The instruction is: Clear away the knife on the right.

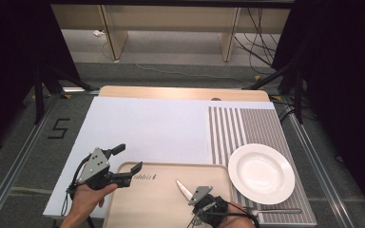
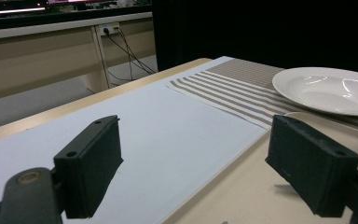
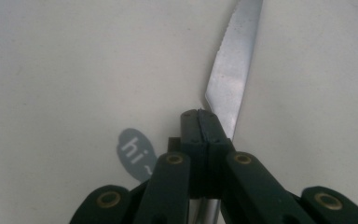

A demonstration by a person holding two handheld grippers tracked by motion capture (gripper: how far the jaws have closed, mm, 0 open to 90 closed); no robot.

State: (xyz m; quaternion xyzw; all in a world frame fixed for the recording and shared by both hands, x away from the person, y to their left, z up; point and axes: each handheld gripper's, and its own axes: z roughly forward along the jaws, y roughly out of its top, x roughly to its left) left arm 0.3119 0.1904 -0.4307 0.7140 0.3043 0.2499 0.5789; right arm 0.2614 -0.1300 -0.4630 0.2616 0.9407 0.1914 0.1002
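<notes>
A dark-curtained room with a grey floor surrounds a pale wooden table (image 1: 180, 92) covered by a white sheet (image 1: 147, 126) and, to its right, a striped placemat (image 1: 247, 126).

High view: a light wooden tray (image 1: 157, 199) lies at the near edge of the table, overlapping the white sheet. A white plate (image 1: 261, 173) rests on the striped placemat just beside the tray's right end. The left gripper (image 1: 123, 164) is held over the tray's far left corner, its jaws wide apart with nothing between them; one jaw reaches over the sheet, the other over the tray's rim. The right gripper (image 1: 192, 197) is at the near middle of the tray, with the blade of a knife (image 1: 184, 188) projecting from it toward the far left. A second piece of cutlery (image 1: 273, 210) lies on the placemat just near of the plate; its kind cannot be told.

Left gripper view: the two black jaws stand far apart and empty. Between them run the white sheet (image 2: 158, 135) and the tray's edge (image 2: 242, 177); the striped placemat (image 2: 233, 91) and the plate (image 2: 331, 88) lie beyond.

Right gripper view: the jaws are closed together, and the knife (image 3: 233, 65) passes alongside and beneath their tips, its serrated blade pointing away over the tray (image 3: 74, 70). Whether the pads clamp the knife cannot be told here. A small grey sticker (image 3: 135, 151) sits on the tray beside the jaws.
</notes>
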